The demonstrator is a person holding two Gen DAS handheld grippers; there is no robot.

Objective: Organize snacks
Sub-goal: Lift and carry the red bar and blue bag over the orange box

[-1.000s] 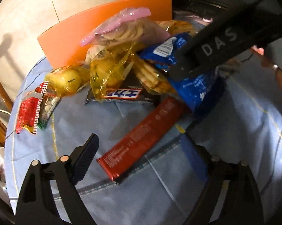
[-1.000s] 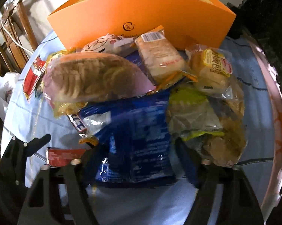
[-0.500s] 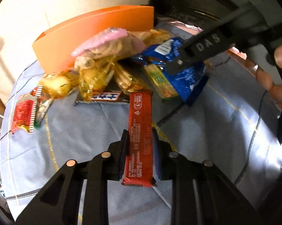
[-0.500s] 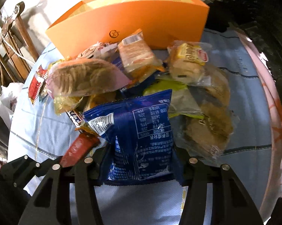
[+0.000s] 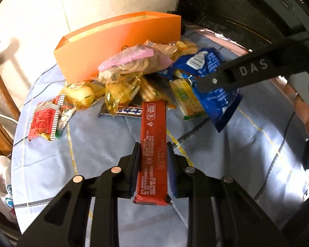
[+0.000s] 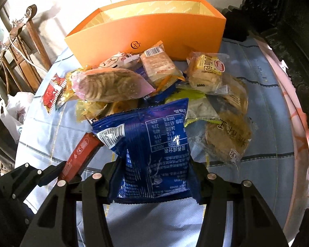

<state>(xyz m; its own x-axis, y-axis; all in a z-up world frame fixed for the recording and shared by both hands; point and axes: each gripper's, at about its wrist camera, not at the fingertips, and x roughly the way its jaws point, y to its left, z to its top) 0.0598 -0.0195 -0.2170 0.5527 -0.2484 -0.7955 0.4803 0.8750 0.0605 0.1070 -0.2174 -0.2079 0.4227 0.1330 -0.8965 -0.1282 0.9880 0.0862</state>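
Right wrist: orange box (image 6: 146,35) logo reads "CXT".

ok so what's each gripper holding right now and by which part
Left gripper pinches the red snack bar across its near half. Right gripper clamps the blue snack bag by its lower sides.

Bright glare lower right, dark vignetted corners, fisheye-bent edges, sharp focus

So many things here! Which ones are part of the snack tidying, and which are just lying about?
Part of the job:
- red bar, clamped in the left claw
- blue packet, clamped in the right claw
- snack pile
- orange box, probably their destination

Just lying about:
- white plastic bag
- wooden chair
- blue tablecloth
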